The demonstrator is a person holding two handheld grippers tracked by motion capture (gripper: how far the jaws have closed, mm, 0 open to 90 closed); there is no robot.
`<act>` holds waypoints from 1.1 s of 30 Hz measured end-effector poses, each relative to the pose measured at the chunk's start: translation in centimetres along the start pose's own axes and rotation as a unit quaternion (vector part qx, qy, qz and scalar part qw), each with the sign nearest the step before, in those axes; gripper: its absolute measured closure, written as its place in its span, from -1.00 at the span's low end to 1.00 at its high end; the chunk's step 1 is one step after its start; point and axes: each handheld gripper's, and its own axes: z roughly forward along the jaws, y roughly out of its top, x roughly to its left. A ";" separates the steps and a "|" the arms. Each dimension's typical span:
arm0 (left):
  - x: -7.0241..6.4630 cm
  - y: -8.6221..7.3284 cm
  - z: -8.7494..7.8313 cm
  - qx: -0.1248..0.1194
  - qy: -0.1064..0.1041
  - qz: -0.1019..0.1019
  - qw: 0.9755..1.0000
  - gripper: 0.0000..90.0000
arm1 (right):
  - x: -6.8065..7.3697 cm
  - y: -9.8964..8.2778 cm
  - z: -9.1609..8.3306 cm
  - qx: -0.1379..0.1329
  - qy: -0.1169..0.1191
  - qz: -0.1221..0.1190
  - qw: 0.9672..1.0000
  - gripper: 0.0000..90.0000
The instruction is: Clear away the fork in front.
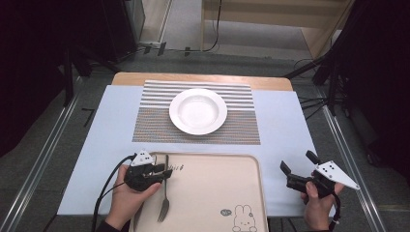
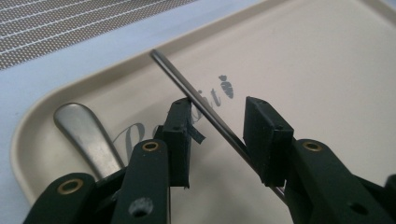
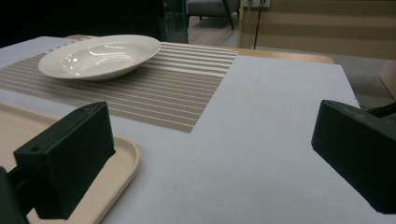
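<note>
Steel rod (image 2: 205, 109), thin, maybe chopstick or knife seen edge-on, lies on beige tray (image 1: 217, 188) between jaws of left gripper (image 2: 217, 126), beside fork (image 1: 164, 203).
Left pads apart; rod runs slanted through gap, near right pad, contact cannot tell; not clamped.
Risk: rod round and slick, can roll or twist away when jaws close; slanted line means off-centre pinch, then tilt or drop on lift.
Risk: left pad could catch fork handle.
Right gripper (image 1: 297, 166) wide apart, holds nothing, hovers beside tray over white cloth (image 3: 261, 149).
</note>
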 end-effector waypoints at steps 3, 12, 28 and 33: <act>0.0 0.0 -0.1 -0.002 0.004 -0.001 1.000 0.38 | 0.1 0.0 0.1 0.000 0.001 -0.002 1.000 -1.00; -0.3 -0.5 -2.1 -0.029 -0.021 0.013 0.999 0.74 | 0.0 0.0 -0.1 -0.002 -0.001 0.003 1.000 -1.00; -3.1 -4.7 -4.4 -0.014 -0.073 0.004 0.997 0.99 | 0.1 0.0 -0.3 -0.002 -0.001 0.002 1.000 -1.00; -3.7 -4.9 -3.9 -0.002 -0.077 0.011 0.997 0.99 | 0.2 0.0 -0.2 -0.002 0.000 0.002 1.000 -1.00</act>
